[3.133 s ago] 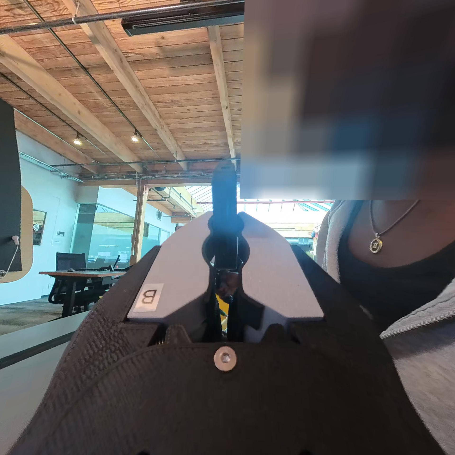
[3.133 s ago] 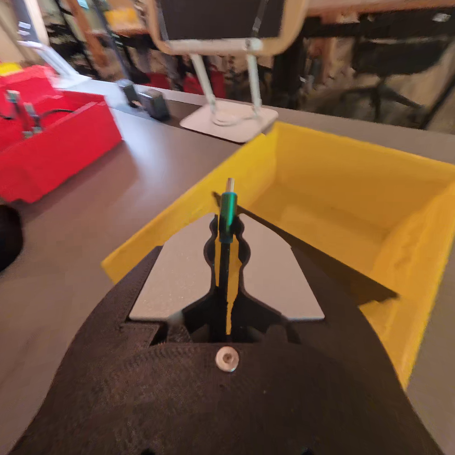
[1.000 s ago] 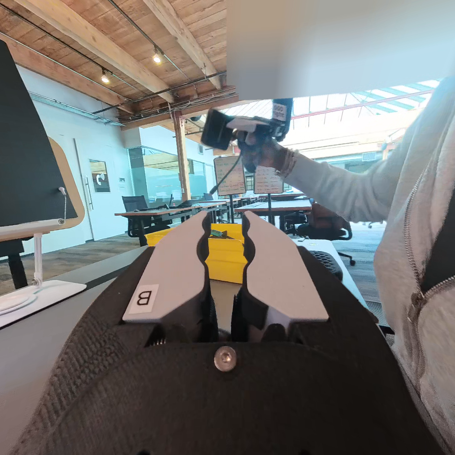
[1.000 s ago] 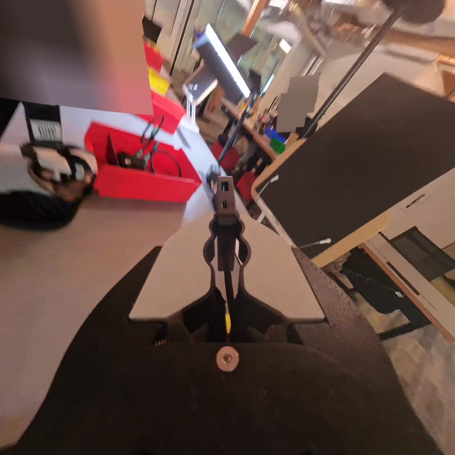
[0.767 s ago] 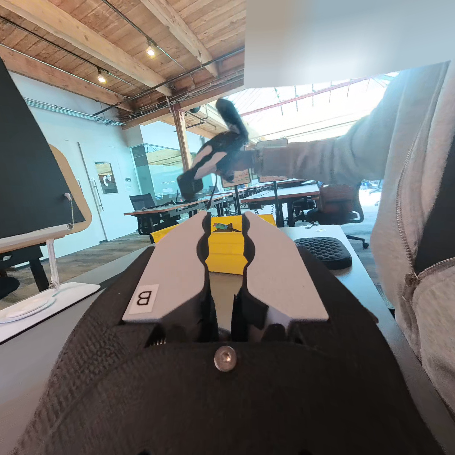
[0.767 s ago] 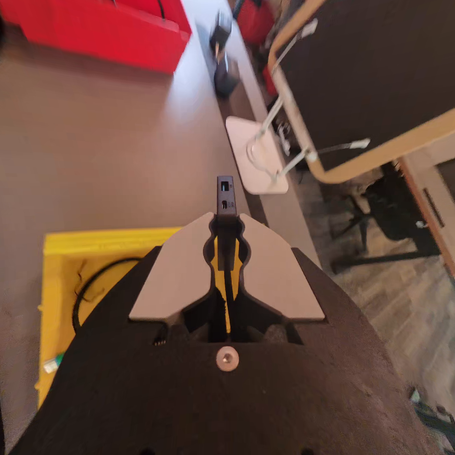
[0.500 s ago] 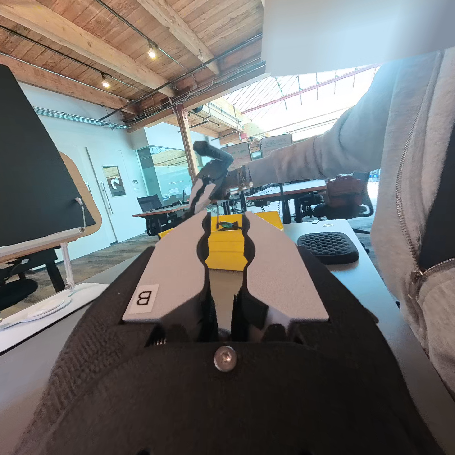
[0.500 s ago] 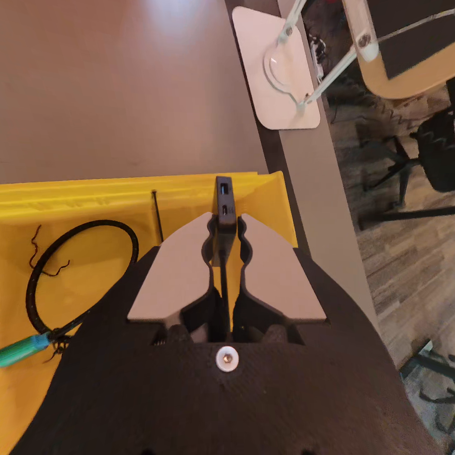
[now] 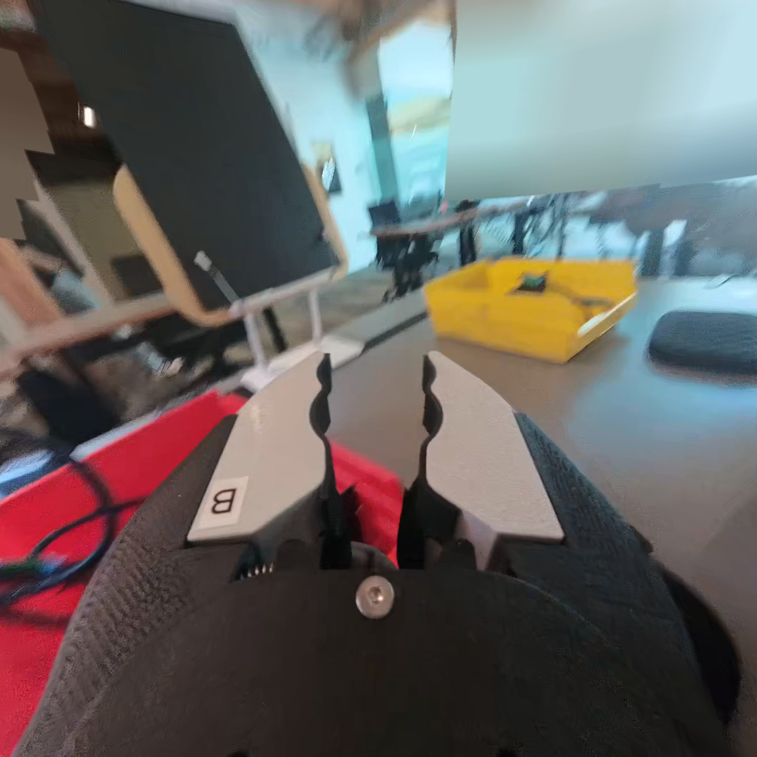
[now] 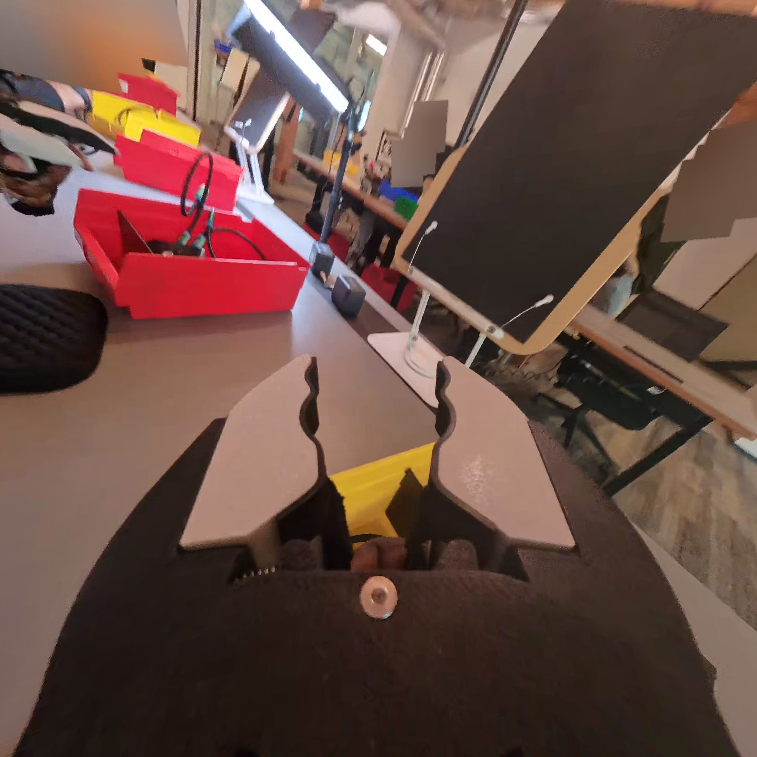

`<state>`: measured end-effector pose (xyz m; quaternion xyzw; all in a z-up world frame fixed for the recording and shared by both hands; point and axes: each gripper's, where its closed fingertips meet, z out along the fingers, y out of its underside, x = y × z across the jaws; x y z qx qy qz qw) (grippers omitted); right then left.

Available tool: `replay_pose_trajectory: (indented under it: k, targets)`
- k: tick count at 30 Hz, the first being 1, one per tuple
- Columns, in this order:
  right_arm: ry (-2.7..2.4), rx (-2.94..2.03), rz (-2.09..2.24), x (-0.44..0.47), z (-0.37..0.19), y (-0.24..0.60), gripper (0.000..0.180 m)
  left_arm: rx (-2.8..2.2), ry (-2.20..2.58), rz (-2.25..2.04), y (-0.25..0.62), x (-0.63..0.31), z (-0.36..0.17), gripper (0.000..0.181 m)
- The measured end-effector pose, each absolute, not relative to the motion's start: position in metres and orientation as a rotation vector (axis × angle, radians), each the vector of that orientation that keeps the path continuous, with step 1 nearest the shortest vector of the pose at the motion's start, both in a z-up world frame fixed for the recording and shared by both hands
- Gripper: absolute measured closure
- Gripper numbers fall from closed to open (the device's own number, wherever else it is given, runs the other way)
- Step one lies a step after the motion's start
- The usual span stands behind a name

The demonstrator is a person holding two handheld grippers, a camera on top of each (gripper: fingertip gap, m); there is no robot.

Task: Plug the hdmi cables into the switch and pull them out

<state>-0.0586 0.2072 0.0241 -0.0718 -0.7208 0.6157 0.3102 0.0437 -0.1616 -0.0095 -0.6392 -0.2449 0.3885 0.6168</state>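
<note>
My left gripper (image 9: 375,360) is open and empty, low over the near corner of a red bin (image 9: 135,458) that holds black cables (image 9: 88,528). My right gripper (image 10: 375,362) is open and empty, above a corner of the yellow bin (image 10: 381,479). In the right wrist view the red bin (image 10: 205,286) stands at the far left with looped black cables (image 10: 196,188) that have green plugs. In the left wrist view the yellow bin (image 9: 504,323) stands at the far right with a dark, green-ended item (image 9: 530,282) in it, too blurred to identify.
A black board on a white stand (image 10: 553,184) rises along the table's far edge, and it also shows in the left wrist view (image 9: 196,143). A black honeycomb mat (image 10: 45,332) lies near the red bin. A small dark block (image 10: 348,293) sits at the table edge.
My right gripper has let go of the dark switch over the yellow bin and swung up, open. My left gripper has opened wider and swung left over the red bin.
</note>
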Motion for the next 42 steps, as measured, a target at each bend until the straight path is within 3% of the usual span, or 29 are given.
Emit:
replay_pose_trajectory:
  k: [5, 8, 13, 25, 35, 42]
  targets:
    - [-1.661, -0.249, 1.672, 0.002, 0.036, 0.233, 0.126, -2.002, -1.026, 0.784, -0.240, 0.018, -0.066, 0.106]
    - [-1.480, -0.233, 1.689, 0.020, 0.058, 0.249, 0.135, -2.200, -1.180, 0.762, -0.273, 0.009, -0.082, 0.106]
    - [-1.446, -0.168, 1.722, 0.038, 0.069, 0.242, 0.133, -2.384, -1.352, 0.472, -0.297, 0.011, -0.110, 0.108]
    - [-1.634, 0.048, 1.711, 0.033, 0.085, 0.203, 0.134, -2.388, -1.550, 0.097, -0.313, -0.012, -0.150, 0.112]
    - [-1.682, 0.189, 1.739, 0.021, 0.076, 0.169, 0.134, -2.847, -1.559, 0.074, -0.334, -0.008, -0.176, 0.117]
    - [-1.696, 0.197, 1.681, 0.017, 0.070, 0.169, 0.134, -2.819, -1.559, -0.036, -0.327, -0.007, -0.185, 0.114]
